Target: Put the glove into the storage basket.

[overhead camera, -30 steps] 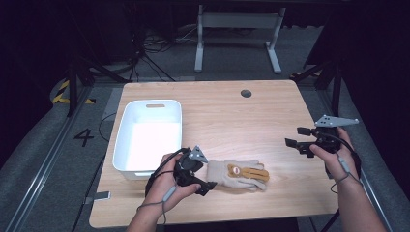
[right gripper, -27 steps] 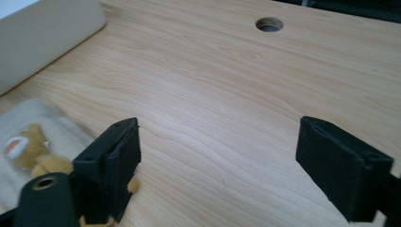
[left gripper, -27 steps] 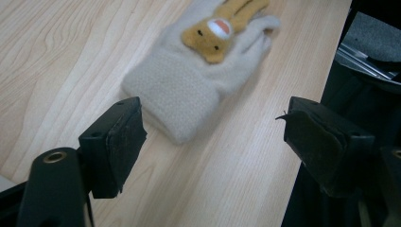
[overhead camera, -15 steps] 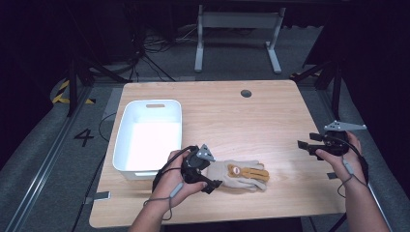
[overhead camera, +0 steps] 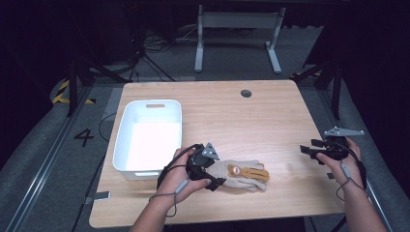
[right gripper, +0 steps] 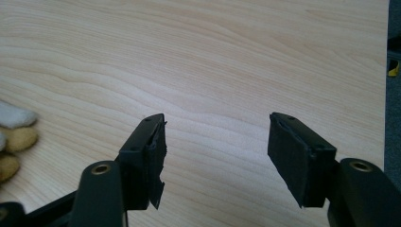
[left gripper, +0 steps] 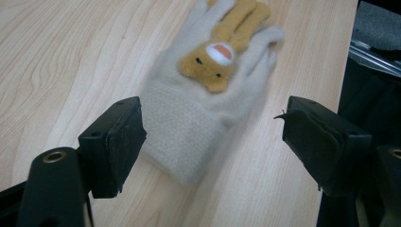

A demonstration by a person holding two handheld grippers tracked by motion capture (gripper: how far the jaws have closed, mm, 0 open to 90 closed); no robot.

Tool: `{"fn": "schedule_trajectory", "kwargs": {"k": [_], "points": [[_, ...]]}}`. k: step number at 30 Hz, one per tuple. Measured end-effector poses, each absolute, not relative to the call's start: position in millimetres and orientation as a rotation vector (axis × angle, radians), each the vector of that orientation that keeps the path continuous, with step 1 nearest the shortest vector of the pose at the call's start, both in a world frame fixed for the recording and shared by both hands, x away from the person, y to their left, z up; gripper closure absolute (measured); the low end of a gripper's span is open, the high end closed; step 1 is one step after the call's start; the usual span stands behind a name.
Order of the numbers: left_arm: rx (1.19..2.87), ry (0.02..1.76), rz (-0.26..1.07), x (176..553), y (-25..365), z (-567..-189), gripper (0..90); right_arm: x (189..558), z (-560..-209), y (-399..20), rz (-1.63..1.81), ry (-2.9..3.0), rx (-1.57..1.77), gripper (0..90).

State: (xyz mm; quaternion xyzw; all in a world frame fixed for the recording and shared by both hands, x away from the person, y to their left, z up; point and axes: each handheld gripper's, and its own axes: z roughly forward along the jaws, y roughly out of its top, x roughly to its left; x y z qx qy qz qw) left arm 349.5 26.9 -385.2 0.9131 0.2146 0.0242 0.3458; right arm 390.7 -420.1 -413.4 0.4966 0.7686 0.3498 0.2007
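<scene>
White bin [overhead camera: 145,108] near left edge of wooden table [overhead camera: 270,116]

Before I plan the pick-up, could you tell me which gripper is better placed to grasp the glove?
The left. The left gripper hangs open right at the glove, its cuff between the jaws. The right gripper is open over bare table, well away.

Dark room w/ grey floor [overhead camera: 43,145]; light wood table [overhead camera: 232,111]; white-legged stand [overhead camera: 237,34] behind; cables [overhead camera: 145,53] on floor.

My left gripper view blurs the glove [left gripper: 198,109], fingertips cropped at the top edge; my left gripper [overhead camera: 205,169] hides its cuff from above.
</scene>
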Motion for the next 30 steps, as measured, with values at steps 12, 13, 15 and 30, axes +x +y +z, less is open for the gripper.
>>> {"fn": "schedule_trajectory", "kwargs": {"k": [12,13,15,30], "points": [[2.379,0.533,0.042,358,19,-391,23.1,389,-431,-421,0.95,2.182,1.438,37.2],[2.379,0.528,0.046,358,17,-392,22.9,389,-433,-421,0.947,2.181,1.447,36.8],[2.384,0.509,0.05,360,14,-392,22.4,388,-434,-421,0.941,2.187,1.444,36.3],[2.446,0.372,0.085,376,-14,-393,18.3,384,-425,-422,1.015,2.191,1.395,36.1]]}}
